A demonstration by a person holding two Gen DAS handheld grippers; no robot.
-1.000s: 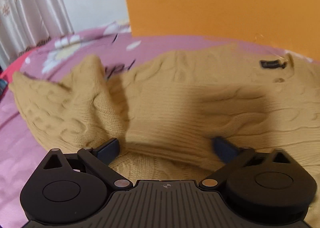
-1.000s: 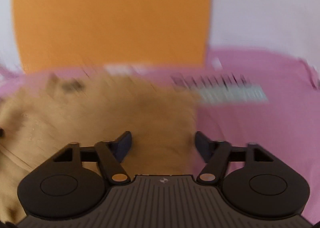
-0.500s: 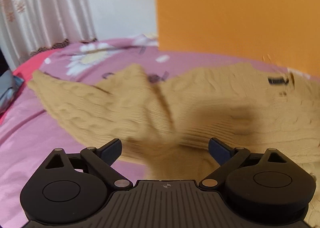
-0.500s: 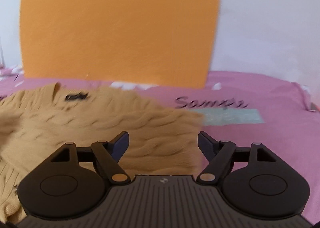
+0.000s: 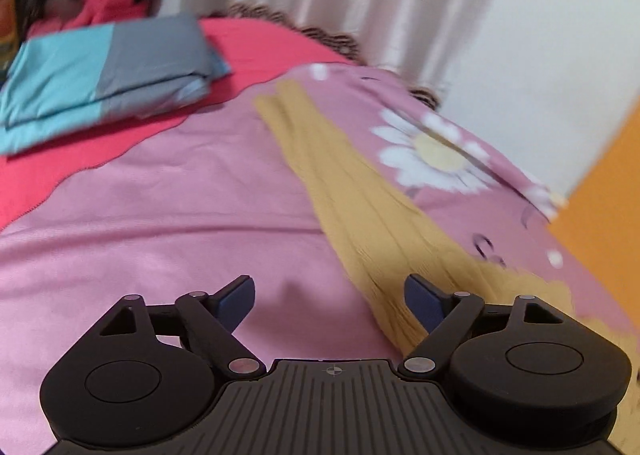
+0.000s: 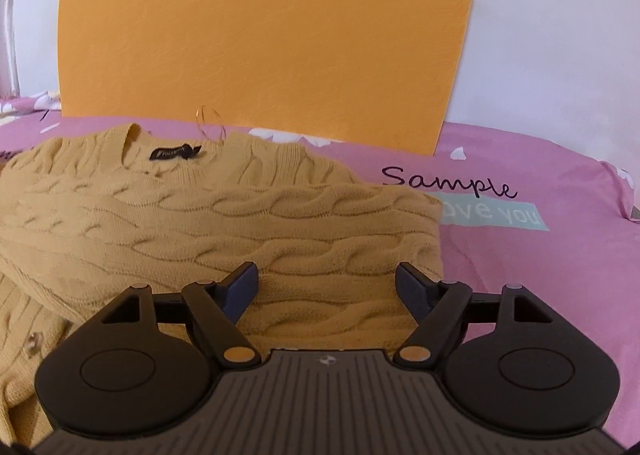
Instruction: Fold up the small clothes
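A pink bedspread is seen beneath a mustard cable-knit cardigan, laid flat with one sleeve folded across its body and the other sleeve stretched out straight. The right gripper is held just above the folded sleeve, its jaws having just been opening, nothing clamped. The left gripper is spread wide, empty, beside the straight sleeve. A folded blue-grey cloth is noted further off.

Mustard sweater on pink bedspread
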